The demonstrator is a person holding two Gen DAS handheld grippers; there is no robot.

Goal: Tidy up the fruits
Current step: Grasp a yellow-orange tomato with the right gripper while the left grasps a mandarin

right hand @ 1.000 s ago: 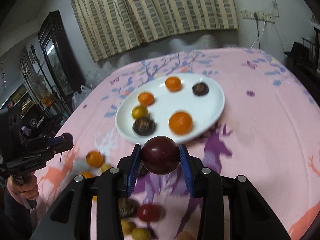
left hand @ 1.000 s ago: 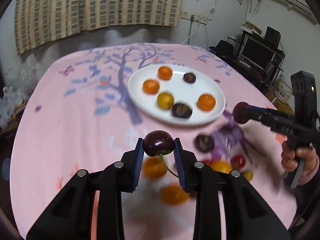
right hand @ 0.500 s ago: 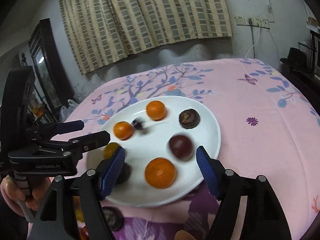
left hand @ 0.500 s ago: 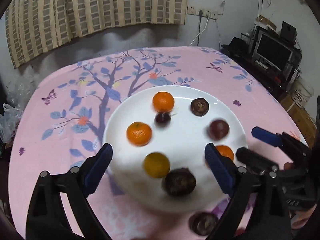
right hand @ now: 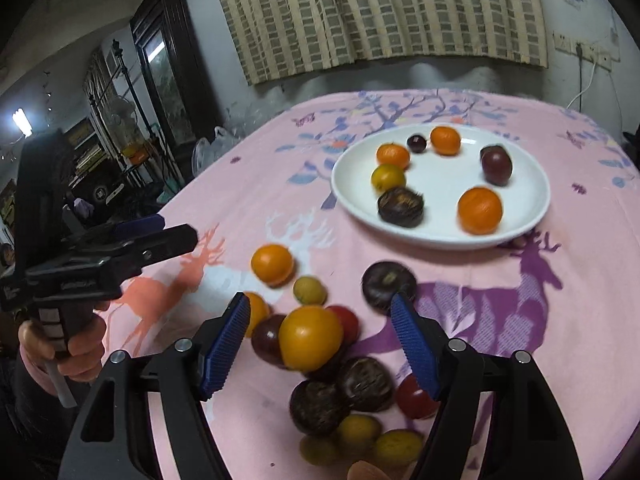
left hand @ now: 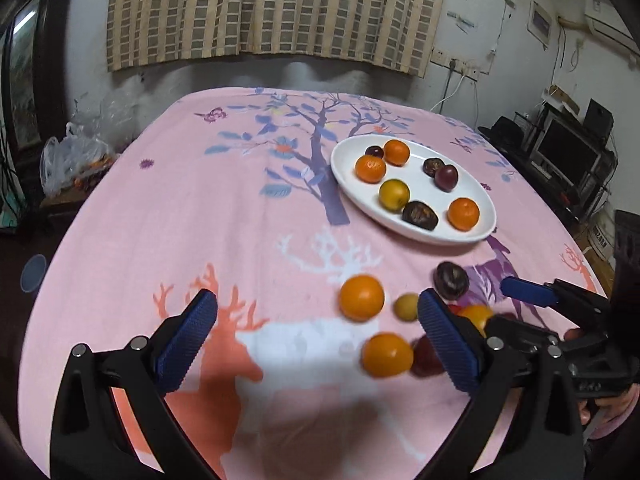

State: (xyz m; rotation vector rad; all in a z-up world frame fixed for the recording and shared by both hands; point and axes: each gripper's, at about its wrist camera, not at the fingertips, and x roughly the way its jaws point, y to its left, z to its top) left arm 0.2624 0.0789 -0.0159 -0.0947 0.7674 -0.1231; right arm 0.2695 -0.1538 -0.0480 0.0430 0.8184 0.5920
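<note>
A white plate (left hand: 344, 176) (right hand: 536, 200) holds several fruits: oranges, a yellow one, dark chestnut-like ones, a plum (right hand: 496, 166) and a cherry (right hand: 417, 143). A loose pile of fruit lies on the pink cloth near me. My left gripper (left hand: 316, 340) is open and empty above the cloth, left of two loose oranges (left hand: 361, 297). My right gripper (right hand: 320, 340) is open and empty, its jaws either side of an orange (right hand: 310, 338) in the pile. The right gripper also shows in the left wrist view (left hand: 532, 300), and the left gripper shows in the right wrist view (right hand: 160, 236).
The round table has a pink cloth (left hand: 200, 220) printed with trees and deer. Plastic bags (left hand: 76, 152) sit beyond its left edge. A monitor and shelves (left hand: 568, 152) stand to the right. A dark cabinet (right hand: 168, 80) stands at the left wall.
Both grippers have pulled back from the plate toward the loose pile. The cherry and plum released earlier now rest on the plate. Both grippers stay open.
</note>
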